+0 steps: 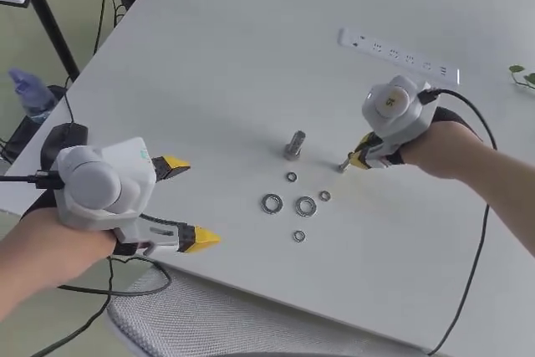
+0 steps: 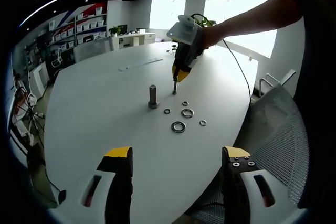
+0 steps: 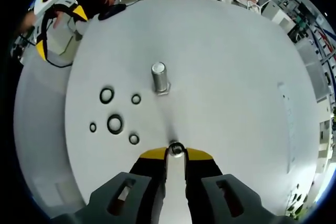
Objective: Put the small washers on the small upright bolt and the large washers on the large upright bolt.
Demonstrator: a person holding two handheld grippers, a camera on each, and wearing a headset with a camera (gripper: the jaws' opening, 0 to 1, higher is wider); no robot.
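The small bolt [image 1: 343, 165] sits just right of centre in the head view, pinched between the pressed-together yellow tips of the right gripper [image 1: 358, 161]. In the right gripper view its top end [image 3: 176, 149] shows between the jaws at bottom centre, with the shank hidden beneath. In the left gripper view it runs straight down from that gripper [image 2: 179, 72] to the table [image 1: 251, 56], though its foot is too small to tell whether it touches. Just left of it, apart from the jaws, the large bolt [image 1: 295, 145] stands upright at frame centre. Below the two bolts five washers lie flat and separate. The two large washers [image 1: 272, 203] lie side by side. Of the three small washers [image 1: 291, 177], one is above the large pair, one to their right and one below them. The right gripper reaches in from the right edge, tilted down and leftward, on a forearm [image 1: 493, 177] cut off by the frame. The left gripper [image 1: 190, 201] hovers at lower left with its jaws spread wide and holding nothing. It points right toward the washers and is well apart from them, and its white body hides most of the hand behind it. One power strip [image 1: 399, 54] lies at upper right, and a mesh chair [image 1: 209, 319] is cut off at the bottom edge.
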